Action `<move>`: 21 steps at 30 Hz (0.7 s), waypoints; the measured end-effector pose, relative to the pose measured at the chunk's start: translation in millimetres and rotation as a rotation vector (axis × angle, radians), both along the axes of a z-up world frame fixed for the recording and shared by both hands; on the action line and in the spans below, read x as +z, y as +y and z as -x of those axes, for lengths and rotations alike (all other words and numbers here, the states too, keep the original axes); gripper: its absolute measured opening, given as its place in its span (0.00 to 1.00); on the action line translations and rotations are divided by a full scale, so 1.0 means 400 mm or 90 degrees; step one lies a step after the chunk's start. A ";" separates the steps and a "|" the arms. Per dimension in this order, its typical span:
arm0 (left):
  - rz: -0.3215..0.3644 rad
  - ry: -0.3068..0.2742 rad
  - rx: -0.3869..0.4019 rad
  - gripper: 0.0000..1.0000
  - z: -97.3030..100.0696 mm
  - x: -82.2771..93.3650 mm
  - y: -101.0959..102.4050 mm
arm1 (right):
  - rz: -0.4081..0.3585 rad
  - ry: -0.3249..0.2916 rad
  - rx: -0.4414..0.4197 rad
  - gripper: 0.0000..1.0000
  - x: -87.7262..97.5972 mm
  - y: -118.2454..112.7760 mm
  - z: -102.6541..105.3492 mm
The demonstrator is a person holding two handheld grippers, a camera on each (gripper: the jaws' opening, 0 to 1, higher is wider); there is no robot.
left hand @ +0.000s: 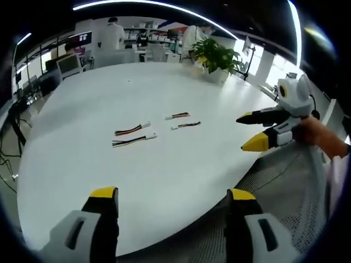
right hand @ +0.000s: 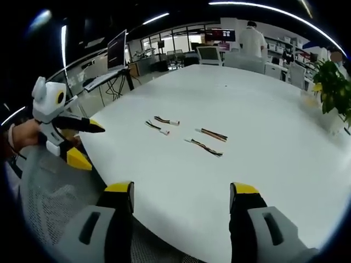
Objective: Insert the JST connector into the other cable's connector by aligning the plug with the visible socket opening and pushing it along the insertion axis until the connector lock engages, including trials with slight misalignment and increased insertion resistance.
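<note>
— Where do the cables lie from the tongs?

— Ahead of both, out on the white table [left hand: 164, 181]. In the left gripper view, the left gripper [left hand: 171, 200] has its yellow-tipped jaws wide apart with nothing between them, and four short cables lie beyond the tips. The nearest two are the near left cable [left hand: 133, 141] and the far left cable [left hand: 131, 129], each ending in a white connector on its right end. Just past them, to the right, lie the near right cable [left hand: 186, 125] and the far right cable [left hand: 179, 115].

— And the other hand?

— The right gripper [left hand: 256, 131] comes in from the right of that view, held by a hand [left hand: 313, 131] off the table's edge, jaws parted and holding nothing. In the right gripper view its own jaws also stand apart, with the same cables ahead of them.

— Which way do the cables run?

— Their long axes run roughly across the line of the jaws, not along it, so each would be taken crosswise. The white ends of the left pair point toward the right pair.

— Which hand is nearer?

— I judge neither has a clear lead; both are well short of the cables. The left pair lies more in line with the left gripper, the right pair closer to the right gripper's side. Nothing is picked up yet, so grasping one cable per hand looks like the first step.
</note>
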State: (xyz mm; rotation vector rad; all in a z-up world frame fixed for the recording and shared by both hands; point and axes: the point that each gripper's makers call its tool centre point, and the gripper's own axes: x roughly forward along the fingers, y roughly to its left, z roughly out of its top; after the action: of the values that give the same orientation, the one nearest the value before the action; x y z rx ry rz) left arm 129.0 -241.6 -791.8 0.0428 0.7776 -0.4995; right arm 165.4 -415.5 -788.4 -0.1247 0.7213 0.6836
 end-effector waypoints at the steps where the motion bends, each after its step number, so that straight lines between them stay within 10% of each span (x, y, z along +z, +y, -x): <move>1: 0.000 0.001 -0.001 0.78 0.001 0.000 0.000 | 0.002 0.001 0.000 0.69 -0.001 0.000 0.001; 21: 0.004 0.001 0.014 0.69 -0.006 0.002 0.010 | 0.016 0.020 0.013 0.68 -0.018 0.004 0.011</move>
State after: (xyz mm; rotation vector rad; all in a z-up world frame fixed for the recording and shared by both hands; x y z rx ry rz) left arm 131.2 -237.6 -790.9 0.0279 0.7769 -0.4817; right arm 161.1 -414.0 -795.6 -0.1446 0.7603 0.6967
